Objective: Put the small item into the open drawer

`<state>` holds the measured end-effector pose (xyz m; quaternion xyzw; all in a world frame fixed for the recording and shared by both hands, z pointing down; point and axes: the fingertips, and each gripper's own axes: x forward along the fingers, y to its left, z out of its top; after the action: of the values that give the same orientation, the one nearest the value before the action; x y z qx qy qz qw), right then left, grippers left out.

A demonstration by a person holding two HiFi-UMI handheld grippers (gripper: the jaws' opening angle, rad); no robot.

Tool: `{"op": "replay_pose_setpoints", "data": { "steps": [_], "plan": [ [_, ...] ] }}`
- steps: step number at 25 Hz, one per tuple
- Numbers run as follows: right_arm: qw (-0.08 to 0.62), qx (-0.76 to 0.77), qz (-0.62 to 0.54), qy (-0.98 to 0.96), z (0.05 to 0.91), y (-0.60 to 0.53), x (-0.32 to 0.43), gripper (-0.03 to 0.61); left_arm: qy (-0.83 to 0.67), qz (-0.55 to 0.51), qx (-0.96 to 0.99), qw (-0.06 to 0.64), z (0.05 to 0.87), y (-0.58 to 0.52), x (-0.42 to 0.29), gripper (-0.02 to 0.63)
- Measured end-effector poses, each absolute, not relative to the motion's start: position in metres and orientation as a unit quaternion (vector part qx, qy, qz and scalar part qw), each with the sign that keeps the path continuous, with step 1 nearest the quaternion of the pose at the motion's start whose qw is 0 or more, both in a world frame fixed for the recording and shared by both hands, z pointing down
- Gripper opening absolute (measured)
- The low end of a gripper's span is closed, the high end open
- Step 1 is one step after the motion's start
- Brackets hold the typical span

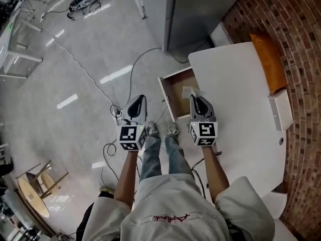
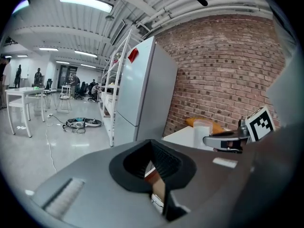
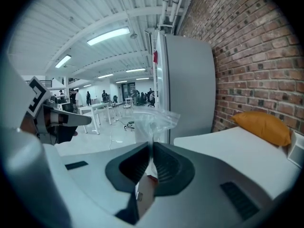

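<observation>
Right jaws: are pressing together on a clear plastic bag [image 3: 151, 120]; its crumpled top is sticking up past the tips.
Right gripper [image 1: 194, 100]: is hovering at the centre of the head view, over the right edge of the open drawer [image 1: 174, 98].
Bag position: is hanging above the drawer's right side, beside the white table [image 1: 241, 99].
Left jaws: are meeting at the tips, holding nothing.
Left gripper [image 1: 141, 100]: is hovering left of the drawer, over the grey floor [image 1: 75, 84].
Table, right of frame: is carrying an orange cushion [image 1: 268, 59] and a white box [image 1: 281, 109].
</observation>
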<state>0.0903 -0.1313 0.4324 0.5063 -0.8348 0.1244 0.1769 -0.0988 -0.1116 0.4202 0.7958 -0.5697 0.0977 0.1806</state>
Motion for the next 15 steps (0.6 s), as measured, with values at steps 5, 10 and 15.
{"op": "replay_pose_setpoints", "data": {
  "steps": [5,10,15],
  "plan": [
    [0.191,0.505,0.137,-0.831,0.473,-0.134,0.076,0.026,-0.558,0.109,0.797,0.203,0.464,-0.115,-0.104,0.009],
    [0.21,0.506,0.164,-0.82,0.521,-0.121,0.075,0.026,-0.54,0.133,0.801,0.221,0.513,-0.102,-0.102,0.009],
    [0.237,0.504,0.194,-0.807,0.573,-0.096,0.081,0.026,-0.536,0.147,0.792,0.251,0.561,-0.079,-0.102,0.009]
  ]
}}
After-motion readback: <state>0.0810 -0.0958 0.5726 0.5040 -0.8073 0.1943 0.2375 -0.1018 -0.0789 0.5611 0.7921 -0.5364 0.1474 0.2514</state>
